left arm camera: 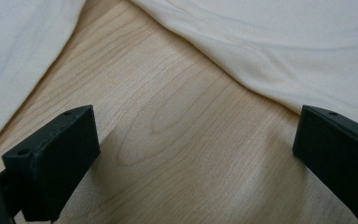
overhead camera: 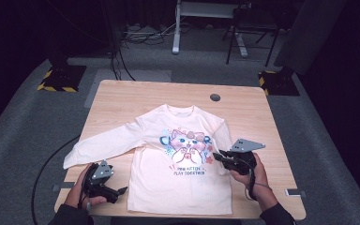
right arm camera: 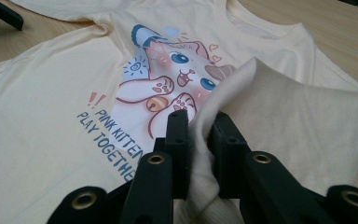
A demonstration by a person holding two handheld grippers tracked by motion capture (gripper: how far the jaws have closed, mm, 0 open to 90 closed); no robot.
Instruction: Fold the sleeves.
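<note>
my right gripper [right arm camera: 198,140] is clenched on the shirt's folded sleeve [right arm camera: 279,116], the kitten print [right arm camera: 177,79] just beyond my jaws. my left gripper [left arm camera: 191,154] is released over bare table [left arm camera: 177,130], shirt [left arm camera: 270,46] cloth ahead of both jaws.

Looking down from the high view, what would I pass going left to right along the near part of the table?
Left gripper, open over bare wood → cream long-sleeved shirt with its kitten print → right gripper, shut on the shirt's folded-in sleeve → bare table.
</note>
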